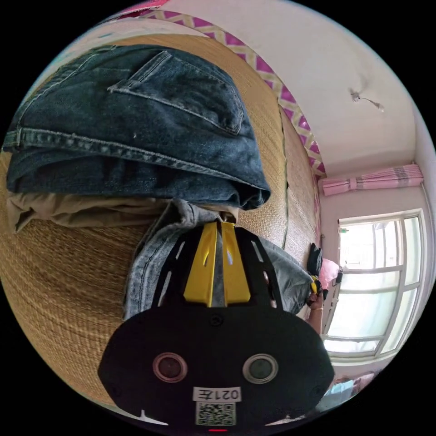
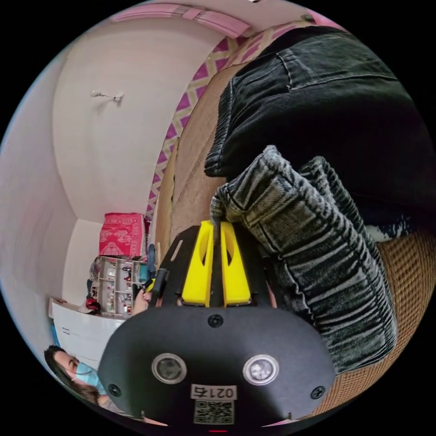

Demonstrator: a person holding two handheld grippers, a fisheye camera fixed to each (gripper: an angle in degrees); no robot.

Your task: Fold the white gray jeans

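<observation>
Jeans (image 2: 313, 254) clamped by right hand-held gripper (image 2: 217, 227), tagged 021.

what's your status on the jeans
Left gripper and right gripper both shut on white gray jeans. Dark blue jeans folded just beyond.

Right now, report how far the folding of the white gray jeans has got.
Done: a folded dark blue denim pair and a folded black denim pair lie on the woven straw mat. In hand: the left gripper and right gripper each pinch the pale gray jeans, bunched and partly lifted. Left: laying them flat and completing the folds.
</observation>
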